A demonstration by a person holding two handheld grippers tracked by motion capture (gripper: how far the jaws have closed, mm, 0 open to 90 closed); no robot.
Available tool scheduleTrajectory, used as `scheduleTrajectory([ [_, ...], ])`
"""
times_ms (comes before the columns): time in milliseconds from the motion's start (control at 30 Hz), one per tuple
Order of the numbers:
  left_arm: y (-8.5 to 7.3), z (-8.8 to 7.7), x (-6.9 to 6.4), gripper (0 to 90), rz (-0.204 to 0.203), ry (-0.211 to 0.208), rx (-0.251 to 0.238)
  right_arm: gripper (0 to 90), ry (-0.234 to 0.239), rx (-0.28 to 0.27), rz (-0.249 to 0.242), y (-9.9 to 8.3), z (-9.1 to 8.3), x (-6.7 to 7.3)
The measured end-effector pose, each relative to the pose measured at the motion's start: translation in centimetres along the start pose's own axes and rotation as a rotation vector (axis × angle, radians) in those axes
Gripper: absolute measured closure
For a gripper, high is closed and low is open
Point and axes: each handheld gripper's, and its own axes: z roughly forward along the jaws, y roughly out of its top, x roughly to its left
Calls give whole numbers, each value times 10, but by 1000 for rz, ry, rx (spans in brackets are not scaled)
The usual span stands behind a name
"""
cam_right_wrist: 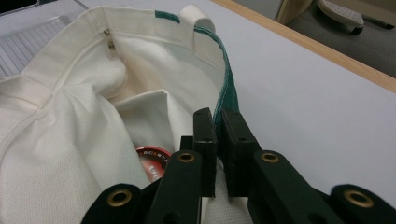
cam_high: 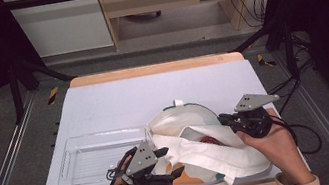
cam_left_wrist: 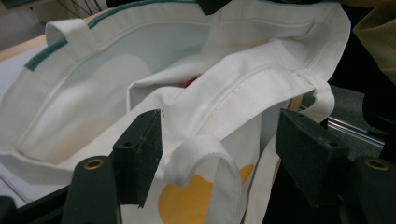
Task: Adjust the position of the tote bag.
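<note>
Tote bag [cam_high: 196, 143] lower middle of frame, floppy canvas.
We've got right gripper [cam_right_wrist: 218, 122] clamped on its green-edged rim, left gripper [cam_left_wrist: 219, 140] released around the strap [cam_left_wrist: 205, 154]; we'd grab hems, loose cloth sags.

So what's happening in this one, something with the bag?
A person works on a white canvas tote bag lying on the table, a hand-held gripper in each hand. The right hand-held gripper is clamped on the bag's green-trimmed rim, holding the mouth open. The left hand-held gripper stands open, a strap loose between its jaws. A red round item sits inside the bag. A clear plastic tray lies beside it.
</note>
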Motion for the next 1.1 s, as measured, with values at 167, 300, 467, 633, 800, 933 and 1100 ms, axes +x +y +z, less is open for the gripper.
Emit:
scheduleTrajectory([
  [167,19,16,16,318,-16,-12,4,851,5,-1,0,0,-2,0],
  [300,26,42,37,324,-22,7,65,851,5,0,-2,0,-3,1],
  [467,24,70,49,294,-17,-13,123,851,12,-3,-1,-1,-5,0],
  [633,16,78,44,245,-2,-52,153,851,14,-3,-3,-1,-6,0],
  [800,5,80,38,215,19,-69,180,851,15,1,-6,-1,-7,2],
  [933,2,80,33,226,23,-58,183,851,15,0,-2,-1,-7,2],
  [1100,-3,81,26,349,29,-54,201,851,20,1,3,-3,-6,0],
])
